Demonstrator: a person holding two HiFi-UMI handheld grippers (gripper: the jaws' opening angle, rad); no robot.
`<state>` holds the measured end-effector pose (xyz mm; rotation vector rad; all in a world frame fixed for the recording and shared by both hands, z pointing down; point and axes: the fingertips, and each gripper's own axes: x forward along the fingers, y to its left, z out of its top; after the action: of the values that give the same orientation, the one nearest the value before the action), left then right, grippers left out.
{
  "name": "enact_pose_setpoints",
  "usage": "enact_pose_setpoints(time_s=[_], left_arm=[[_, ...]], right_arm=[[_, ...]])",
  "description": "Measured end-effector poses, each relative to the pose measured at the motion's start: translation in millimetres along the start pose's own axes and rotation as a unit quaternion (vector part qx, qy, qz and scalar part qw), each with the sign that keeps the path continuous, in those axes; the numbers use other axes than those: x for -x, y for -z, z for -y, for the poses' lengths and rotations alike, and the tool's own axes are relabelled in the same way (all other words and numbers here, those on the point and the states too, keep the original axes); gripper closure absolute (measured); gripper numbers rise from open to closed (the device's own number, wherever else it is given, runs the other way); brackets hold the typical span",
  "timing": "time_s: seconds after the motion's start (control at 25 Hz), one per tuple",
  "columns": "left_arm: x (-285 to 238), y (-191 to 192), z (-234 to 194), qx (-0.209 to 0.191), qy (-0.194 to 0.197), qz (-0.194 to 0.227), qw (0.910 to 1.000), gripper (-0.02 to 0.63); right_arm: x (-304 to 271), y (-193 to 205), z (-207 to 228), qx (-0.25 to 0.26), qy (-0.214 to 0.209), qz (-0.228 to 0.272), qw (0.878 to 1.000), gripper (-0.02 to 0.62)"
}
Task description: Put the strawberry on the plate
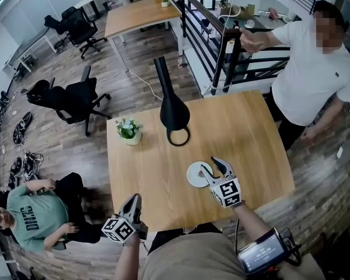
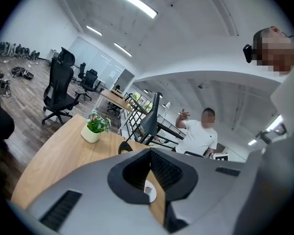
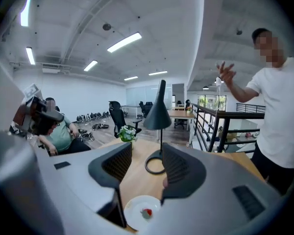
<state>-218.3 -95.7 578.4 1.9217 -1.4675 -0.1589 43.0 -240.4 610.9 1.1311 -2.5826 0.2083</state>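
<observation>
A small red strawberry (image 3: 146, 213) lies on a white plate (image 3: 134, 210) near the front of the wooden table (image 1: 245, 133). In the head view the plate (image 1: 192, 179) sits just left of my right gripper (image 1: 208, 163). That gripper (image 3: 146, 153) hangs above the plate, open, with nothing between its fingers. My left gripper (image 1: 133, 198) hovers at the table's front edge, left of the plate and apart from it, its jaws together and empty. Through its narrow gap (image 2: 150, 153) a slice of the plate (image 2: 152, 195) shows.
A black cone lamp (image 1: 174, 112) with a ring base stands mid-table. A small potted plant (image 1: 129, 130) is at the table's left. A person in a white shirt (image 1: 315, 69) stands at the right; another sits at the lower left (image 1: 35, 214). Office chairs (image 1: 70, 98) and a railing lie beyond.
</observation>
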Motion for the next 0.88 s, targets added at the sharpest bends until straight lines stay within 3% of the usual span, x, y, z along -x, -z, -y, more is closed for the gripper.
enact_pose_setpoints(time_s=[0.56, 0.88], left_arm=[[0, -66, 72, -0.053, 0.047, 0.084, 0.9940, 0.603], [2, -79, 115, -0.087, 0.079, 0.115, 0.9864, 0.603]], right_arm=[[82, -159, -15, 0.064, -0.019, 0.147, 0.987, 0.402], [129, -189, -27, 0.073, -0.027, 0.173, 0.982, 0.403]])
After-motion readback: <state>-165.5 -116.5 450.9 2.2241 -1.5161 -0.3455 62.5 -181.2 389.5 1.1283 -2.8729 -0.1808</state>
